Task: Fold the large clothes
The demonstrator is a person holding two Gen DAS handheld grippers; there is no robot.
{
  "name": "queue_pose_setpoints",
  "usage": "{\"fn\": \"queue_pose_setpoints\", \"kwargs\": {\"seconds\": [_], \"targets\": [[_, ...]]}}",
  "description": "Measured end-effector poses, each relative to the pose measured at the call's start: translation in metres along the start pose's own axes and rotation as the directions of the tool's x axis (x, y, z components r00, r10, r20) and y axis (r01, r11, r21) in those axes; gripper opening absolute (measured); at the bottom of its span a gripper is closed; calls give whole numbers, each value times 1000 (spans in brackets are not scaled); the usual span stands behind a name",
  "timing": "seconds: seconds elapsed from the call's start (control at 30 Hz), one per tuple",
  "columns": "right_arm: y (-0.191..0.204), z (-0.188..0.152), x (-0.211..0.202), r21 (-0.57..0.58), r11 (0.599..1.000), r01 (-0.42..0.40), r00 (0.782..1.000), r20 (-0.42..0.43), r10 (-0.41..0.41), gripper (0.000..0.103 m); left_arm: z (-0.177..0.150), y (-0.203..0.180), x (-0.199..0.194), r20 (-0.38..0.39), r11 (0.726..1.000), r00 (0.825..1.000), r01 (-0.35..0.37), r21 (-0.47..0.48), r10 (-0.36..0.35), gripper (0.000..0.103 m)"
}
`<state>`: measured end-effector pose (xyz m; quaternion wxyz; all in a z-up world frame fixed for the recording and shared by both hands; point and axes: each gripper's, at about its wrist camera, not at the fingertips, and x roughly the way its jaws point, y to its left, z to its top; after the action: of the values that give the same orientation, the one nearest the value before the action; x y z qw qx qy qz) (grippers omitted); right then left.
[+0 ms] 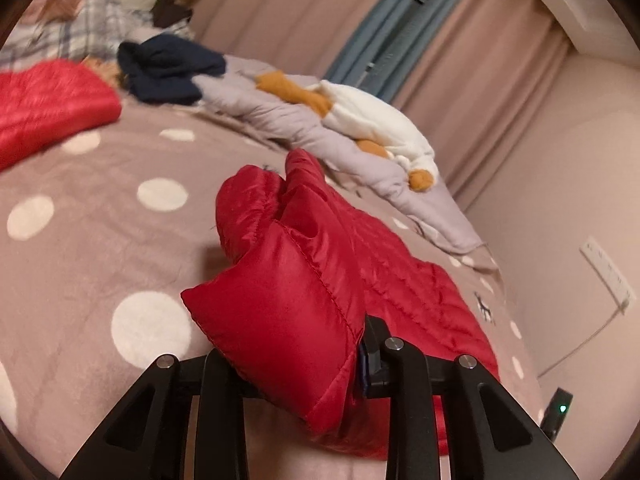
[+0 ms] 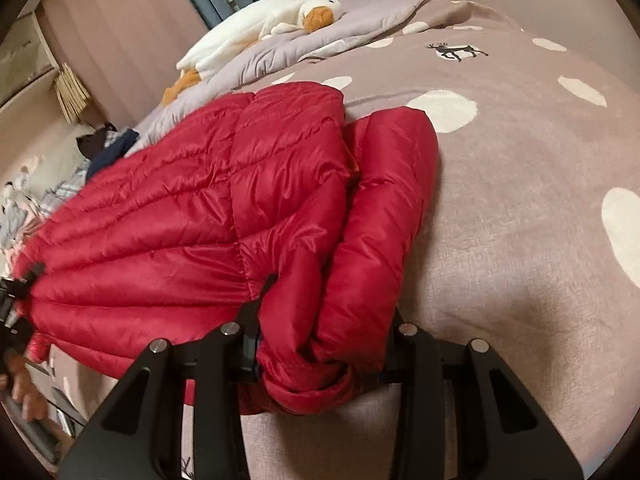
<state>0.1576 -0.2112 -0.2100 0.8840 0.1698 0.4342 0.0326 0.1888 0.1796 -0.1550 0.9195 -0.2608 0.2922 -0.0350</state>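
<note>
Left gripper [image 1: 296, 364] clenched on a red jacket [image 1: 304, 280] corner. Right gripper [image 2: 320, 344] clenched on bunched jacket [image 2: 224, 192] edge. Jacket partly lifted over the dotted bed [image 2: 500, 208]; goose toy [image 2: 256, 24] near the curtain.

One red jacket [image 2: 192, 208] lies on one bed [image 2: 520, 240], its far end also showing in the left wrist view [image 1: 48, 100]. One white plush goose [image 2: 256, 20], one grey quilt [image 1: 280, 120] and one navy garment [image 1: 168, 68] lie there too. Two deer prints show, one in each view [image 2: 456, 51] [image 1: 485, 308]. One wall socket [image 1: 606, 268] shows. Two grippers grip the jacket: left [image 1: 296, 364], right [image 2: 320, 344].
</note>
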Motion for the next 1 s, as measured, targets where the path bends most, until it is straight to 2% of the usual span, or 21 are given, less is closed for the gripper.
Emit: {"fn": "queue_pose_setpoints", "kwargs": {"seconds": [0.1, 0.2, 0.3, 0.33, 0.43, 0.5, 0.57, 0.6, 0.83, 1.0], "targets": [[-5, 3, 1, 20, 1000, -17, 1000, -12, 17, 38, 12, -26, 5, 6, 997, 998, 69, 24, -69, 28], [-9, 3, 1, 27, 999, -39, 999, -22, 39, 38, 20, -68, 13, -7, 977, 979, 204, 56, -204, 28], [-9, 5, 1, 31, 998, -47, 998, -29, 48, 40, 19, -110, 13, -26, 951, 961, 278, 136, -277, 28], [-10, 5, -1, 27, 998, -48, 998, -34, 48, 40, 18, -119, 12, -25, 949, 960, 280, 145, -279, 28], [-18, 5, -11, 34, 999, -37, 999, -34, 39, 53, 12, -147, 11, -40, 935, 959, 281, 215, -279, 28], [-25, 5, -20, 29, 1000, -4, 1000, -20, 5, 65, 8, -160, 13, -57, 928, 961, 277, 250, -272, 28], [-31, 6, -31, 12, 998, 64, 998, 7, -64, 75, 4, -165, 14, -65, 927, 960, 280, 251, -272, 28], [-34, 7, -34, 8, 996, 86, 996, 19, -86, 77, 4, -167, 17, -69, 929, 961, 276, 246, -268, 28], [-57, 15, -62, 71, 988, 140, 986, 79, -145, 78, -6, -181, 18, -72, 928, 971, 238, 287, -227, 28], [-65, 20, -84, 84, 981, 176, 974, 128, -185, 78, -11, -188, 21, -98, 925, 970, 240, 294, -221, 29]]}}
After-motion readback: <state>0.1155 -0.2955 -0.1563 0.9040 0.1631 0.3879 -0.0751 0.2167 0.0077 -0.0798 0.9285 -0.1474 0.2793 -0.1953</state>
